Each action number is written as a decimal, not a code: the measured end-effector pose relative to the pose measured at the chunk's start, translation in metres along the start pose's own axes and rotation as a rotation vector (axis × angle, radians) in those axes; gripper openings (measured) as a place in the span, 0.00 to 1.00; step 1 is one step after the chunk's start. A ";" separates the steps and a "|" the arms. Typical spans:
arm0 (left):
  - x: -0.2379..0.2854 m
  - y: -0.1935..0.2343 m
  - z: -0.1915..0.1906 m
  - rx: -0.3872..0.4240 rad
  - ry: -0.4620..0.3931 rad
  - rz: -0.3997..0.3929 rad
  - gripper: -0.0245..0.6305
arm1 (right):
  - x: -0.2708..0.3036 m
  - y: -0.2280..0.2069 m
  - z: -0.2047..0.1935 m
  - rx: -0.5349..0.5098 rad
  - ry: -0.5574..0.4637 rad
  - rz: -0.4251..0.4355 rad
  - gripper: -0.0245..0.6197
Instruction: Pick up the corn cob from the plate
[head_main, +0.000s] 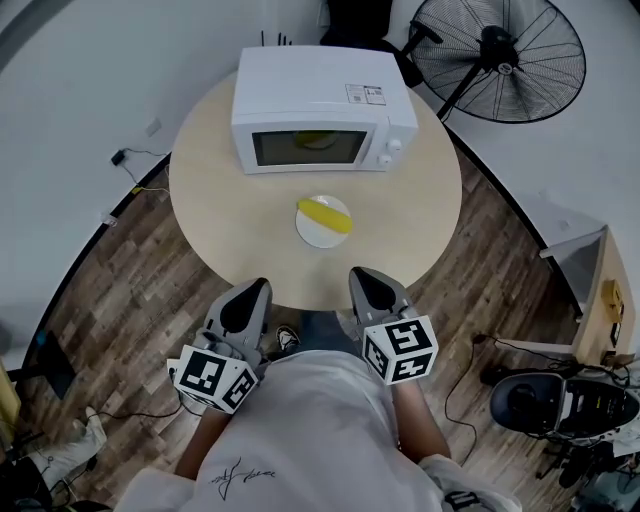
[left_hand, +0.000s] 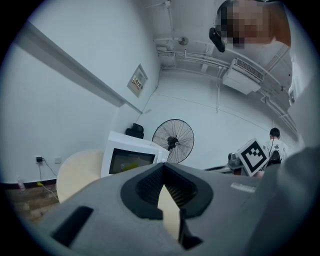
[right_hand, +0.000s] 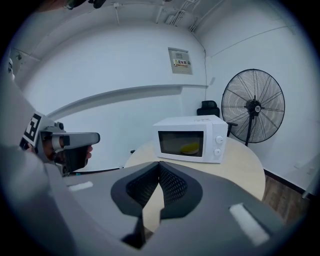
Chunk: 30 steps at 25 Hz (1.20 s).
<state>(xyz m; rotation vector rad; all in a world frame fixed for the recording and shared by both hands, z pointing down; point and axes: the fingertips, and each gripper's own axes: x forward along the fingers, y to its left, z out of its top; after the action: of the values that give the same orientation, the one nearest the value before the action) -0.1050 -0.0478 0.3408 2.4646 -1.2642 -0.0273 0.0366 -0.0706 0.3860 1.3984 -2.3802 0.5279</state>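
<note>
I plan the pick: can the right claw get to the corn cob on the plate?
Probably yes: only bare table lies between the right claw and the corn cob on its plate. The claw is shut, so it must open first.

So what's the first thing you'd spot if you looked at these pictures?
The big white microwave at the far side of the round table jumps out first. Just in front of it, a bright yellow corn cob lies on a small white plate. A large black fan stands on the floor beyond the table, to the right.
</note>
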 end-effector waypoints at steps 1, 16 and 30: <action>0.003 0.002 0.001 -0.002 0.001 0.002 0.02 | 0.003 -0.005 0.001 -0.001 0.000 -0.012 0.06; 0.047 0.028 0.013 -0.018 0.010 0.049 0.02 | 0.055 -0.043 0.017 -0.044 0.037 0.016 0.06; 0.062 0.026 0.012 -0.024 0.030 0.043 0.02 | 0.090 -0.051 0.014 -0.105 0.113 0.109 0.07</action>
<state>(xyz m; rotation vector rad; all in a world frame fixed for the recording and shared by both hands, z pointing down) -0.0903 -0.1145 0.3480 2.4074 -1.2963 0.0058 0.0385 -0.1680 0.4227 1.1686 -2.3665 0.4880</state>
